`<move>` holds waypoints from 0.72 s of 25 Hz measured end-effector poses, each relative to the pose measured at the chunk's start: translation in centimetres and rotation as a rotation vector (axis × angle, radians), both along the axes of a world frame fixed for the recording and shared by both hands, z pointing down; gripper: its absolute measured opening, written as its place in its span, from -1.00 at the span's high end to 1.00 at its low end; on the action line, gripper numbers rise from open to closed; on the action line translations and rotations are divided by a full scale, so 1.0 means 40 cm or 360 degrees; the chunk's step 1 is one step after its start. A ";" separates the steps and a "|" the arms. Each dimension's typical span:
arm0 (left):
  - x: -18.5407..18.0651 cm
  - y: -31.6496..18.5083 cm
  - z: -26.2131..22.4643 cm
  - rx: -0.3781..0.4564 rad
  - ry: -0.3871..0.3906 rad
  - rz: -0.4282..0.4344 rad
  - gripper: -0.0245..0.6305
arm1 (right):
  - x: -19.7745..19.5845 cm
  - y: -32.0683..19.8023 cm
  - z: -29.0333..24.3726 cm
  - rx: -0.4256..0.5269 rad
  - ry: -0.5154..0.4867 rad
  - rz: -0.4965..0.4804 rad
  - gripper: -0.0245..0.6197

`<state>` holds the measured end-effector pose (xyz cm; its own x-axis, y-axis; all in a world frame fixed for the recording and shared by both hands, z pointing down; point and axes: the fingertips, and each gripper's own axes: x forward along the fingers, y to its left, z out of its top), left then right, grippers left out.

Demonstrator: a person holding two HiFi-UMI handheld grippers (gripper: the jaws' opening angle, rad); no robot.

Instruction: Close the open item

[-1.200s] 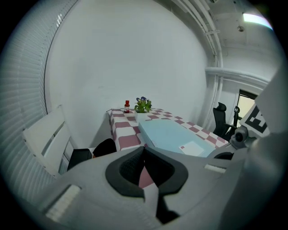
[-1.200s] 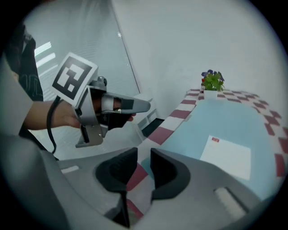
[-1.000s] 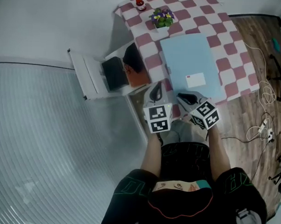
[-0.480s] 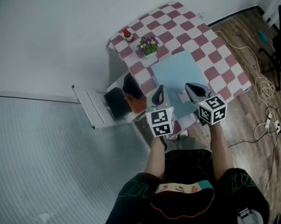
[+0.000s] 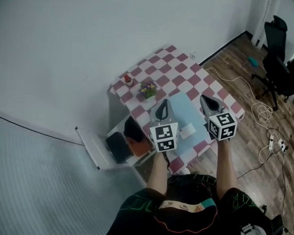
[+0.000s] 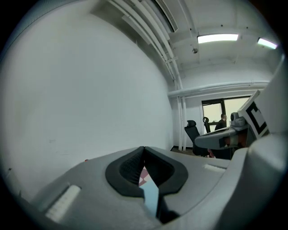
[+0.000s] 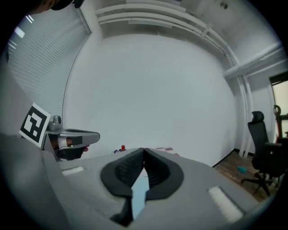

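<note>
The open item is a white compartment at the left side of the checkered table. Its front panel stands out to the left, and dark and orange things show inside. Both grippers hang in the air over the table's near half, well to the right of that compartment. My left gripper is shut with nothing in it, its tips meeting in the left gripper view. My right gripper is likewise shut and empty in the right gripper view.
A light blue mat with a white card lies on the table. A small flower pot and a red bottle stand near its far left corner. An office chair and cables are on the wood floor to the right.
Both grippers have risen from the table's near edge and now point out over it. The head view has pulled back and shows more of the room.
</note>
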<state>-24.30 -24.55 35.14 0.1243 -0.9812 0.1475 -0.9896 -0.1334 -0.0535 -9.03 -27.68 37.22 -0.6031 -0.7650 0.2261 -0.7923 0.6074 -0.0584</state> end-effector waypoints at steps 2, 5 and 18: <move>0.007 -0.018 -0.036 0.0045 -0.0008 0.0023 0.90 | 0.023 -0.024 -0.057 0.0080 -0.0007 0.0057 0.91; 0.025 -0.045 -0.086 0.0114 -0.0004 0.0060 0.90 | 0.057 -0.046 -0.137 0.0175 -0.0040 0.0133 0.91; 0.032 -0.072 -0.127 0.0175 -0.0006 0.0110 0.90 | 0.078 -0.034 -0.193 0.0316 -0.0049 0.0221 0.91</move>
